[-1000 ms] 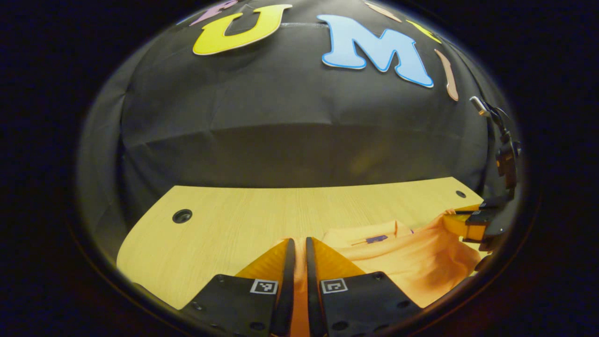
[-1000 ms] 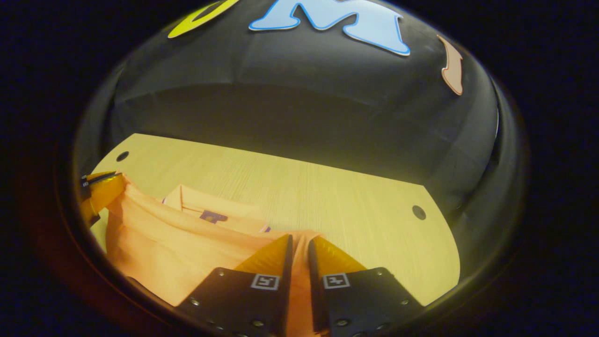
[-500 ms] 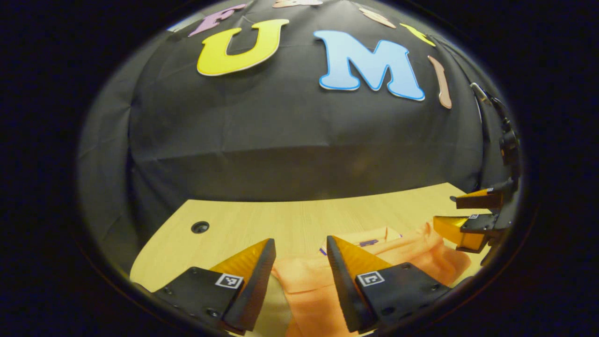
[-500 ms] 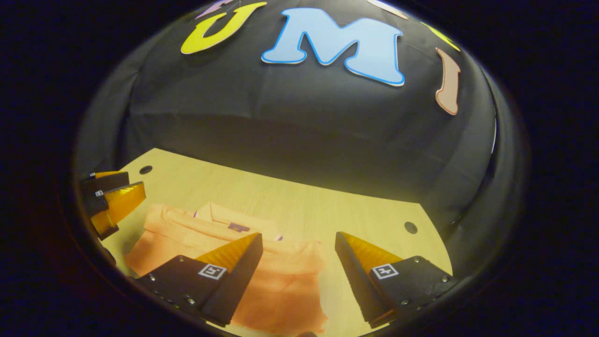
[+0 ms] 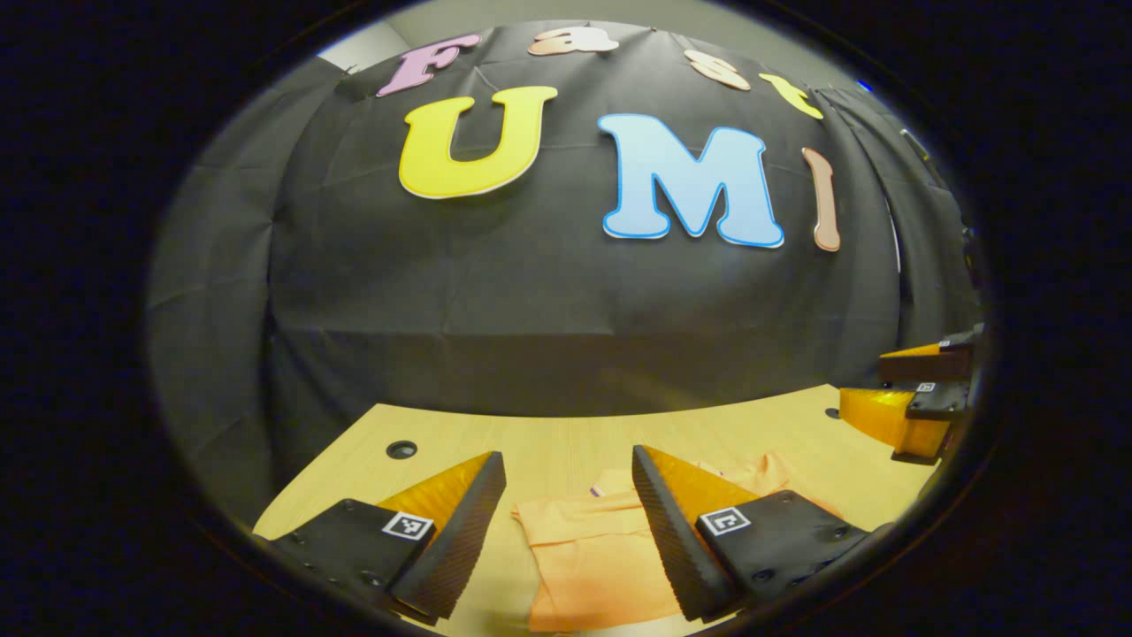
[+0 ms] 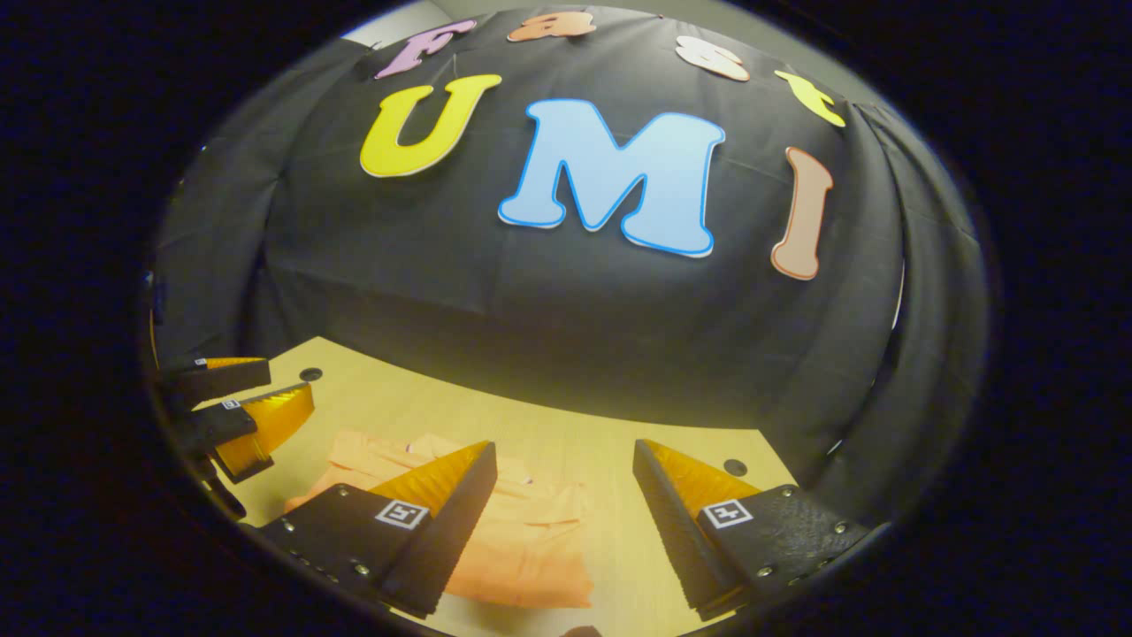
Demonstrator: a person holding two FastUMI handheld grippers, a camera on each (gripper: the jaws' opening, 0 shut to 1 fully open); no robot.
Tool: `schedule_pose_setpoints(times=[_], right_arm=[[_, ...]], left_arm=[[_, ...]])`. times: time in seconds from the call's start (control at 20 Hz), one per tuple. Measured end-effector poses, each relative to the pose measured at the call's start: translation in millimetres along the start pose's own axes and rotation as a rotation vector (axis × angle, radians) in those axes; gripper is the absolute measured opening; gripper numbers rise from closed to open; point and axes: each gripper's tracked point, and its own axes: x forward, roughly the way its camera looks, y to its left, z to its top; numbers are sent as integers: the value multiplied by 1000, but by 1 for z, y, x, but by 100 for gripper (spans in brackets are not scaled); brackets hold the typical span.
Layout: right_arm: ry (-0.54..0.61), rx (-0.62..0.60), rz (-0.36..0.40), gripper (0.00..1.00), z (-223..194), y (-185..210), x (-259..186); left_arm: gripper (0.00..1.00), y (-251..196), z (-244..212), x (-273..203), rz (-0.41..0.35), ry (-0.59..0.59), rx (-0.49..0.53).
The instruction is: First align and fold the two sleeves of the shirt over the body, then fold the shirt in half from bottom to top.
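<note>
Orange shirt [image 5: 591, 550], folded small, lies flat on the worktop [image 5: 548, 442] at 12 o'clock beyond both the left gripper [image 5: 566, 522] and right gripper [image 6: 562, 522]; both sets of fingers spread, holding nothing.

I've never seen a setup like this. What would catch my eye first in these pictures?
Probably the bright orange shirt, lying folded on the pale wooden table in front of the black cloth wall. Next, the two pairs of wedge-shaped fingers: the right gripper and the left gripper both hang open above the shirt, holding nothing.
</note>
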Motion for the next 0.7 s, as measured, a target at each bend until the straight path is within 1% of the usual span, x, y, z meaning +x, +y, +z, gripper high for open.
schedule_pose_setpoints(times=[0.1,0.2,0.45,0.7], right_arm=[[-44,-9,2,98,13,-1,-18],[-77,-16,9,96,23,0,-34],[-138,16,52,96,40,6,-69],[-190,32,70,96,54,-3,-87]], left_arm=[[94,-4,9,-12,5,-20,-4],[94,-7,18,-26,11,-45,-5],[94,-10,49,-63,30,-120,3],[94,-13,73,-98,52,-190,20]])
